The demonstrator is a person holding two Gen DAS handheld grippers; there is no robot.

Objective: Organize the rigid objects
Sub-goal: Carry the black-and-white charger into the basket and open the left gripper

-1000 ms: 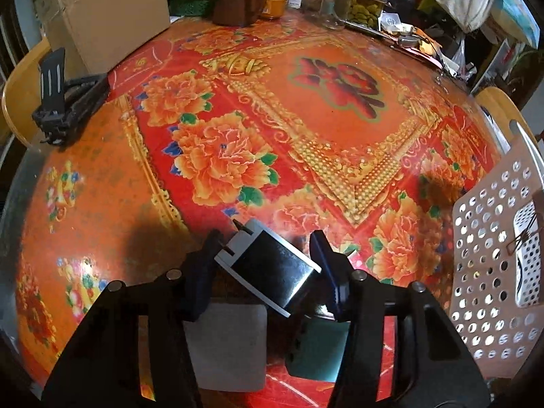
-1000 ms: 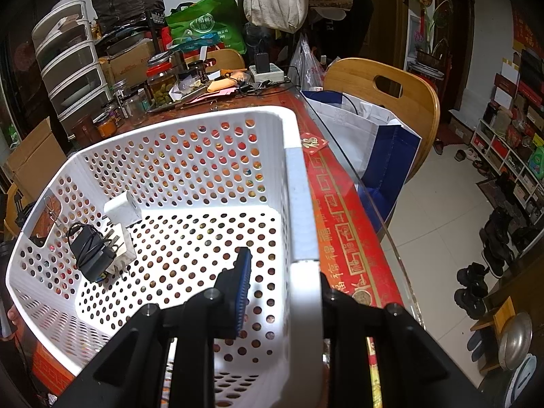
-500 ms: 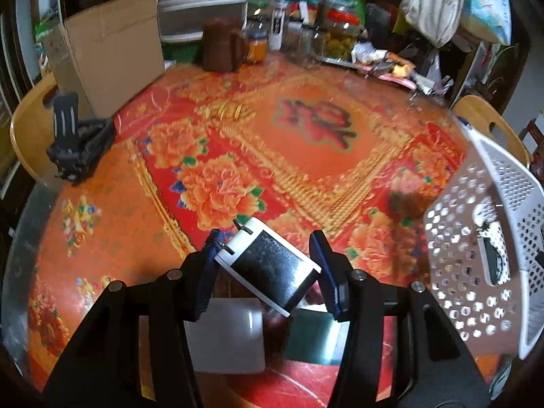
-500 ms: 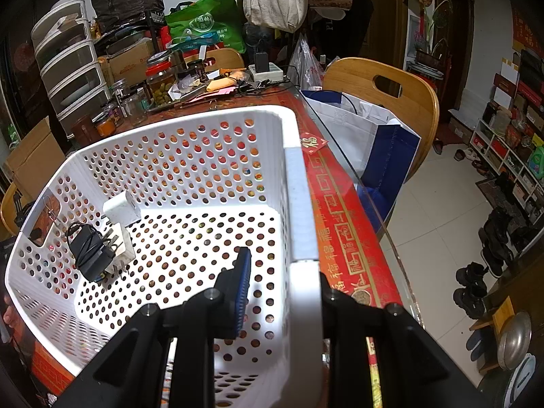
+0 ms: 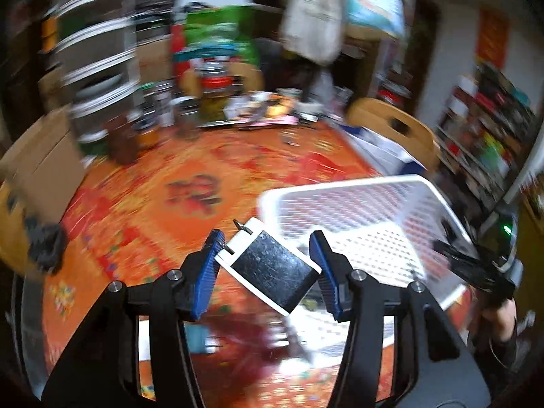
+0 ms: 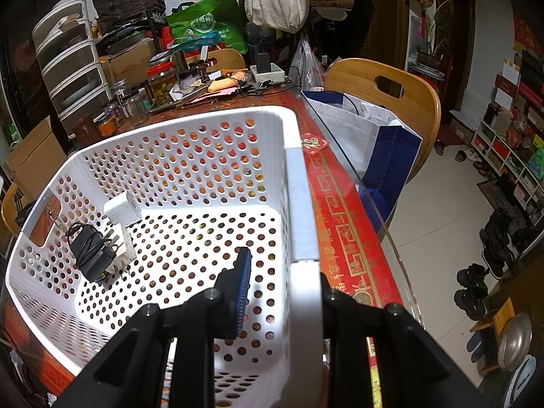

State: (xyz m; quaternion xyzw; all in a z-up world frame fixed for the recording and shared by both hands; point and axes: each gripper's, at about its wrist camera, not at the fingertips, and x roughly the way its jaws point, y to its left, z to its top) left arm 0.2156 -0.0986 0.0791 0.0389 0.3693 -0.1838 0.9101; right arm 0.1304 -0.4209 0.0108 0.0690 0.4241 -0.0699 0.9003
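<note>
Left gripper (image 5: 267, 265) grips a black-faced, white-edged plug adapter (image 5: 270, 267) between its blue-padded fingers (image 5: 209, 272), the fingers closed only as far as the block's width. The adapter sits tilted, its metal prongs pointing up and to the left, and it is held clear of the table, just at the near corner of the white perforated basket (image 5: 367, 217). That view is smeared with blur, so fine detail beyond the adapter is hard to read.

Right gripper (image 6: 278, 292) pinches the basket's right-hand wall (image 6: 301, 224), one blue-padded finger (image 6: 242, 285) inside the basket and the other outside, hidden behind the wall; the fingers are closed onto the plastic. In the left wrist view the same gripper (image 5: 476, 268) appears at the basket's far right edge.

Inside the basket, against its left wall, lie a white charger cube (image 6: 121, 208), a white plug with bare prongs (image 6: 123, 250) and a black adapter with coiled cable (image 6: 90, 251), the last two touching.

The basket stands on a table covered in a red and orange floral cloth (image 5: 142, 210), beside its glass-edged right border. Jars and clutter (image 6: 163, 85) crowd the far side of the table, a cardboard box (image 6: 34, 156) stands to the left, and a wooden chair (image 6: 391, 95) with a white and blue bag (image 6: 374, 136) on it sits just beyond the table's right edge.
</note>
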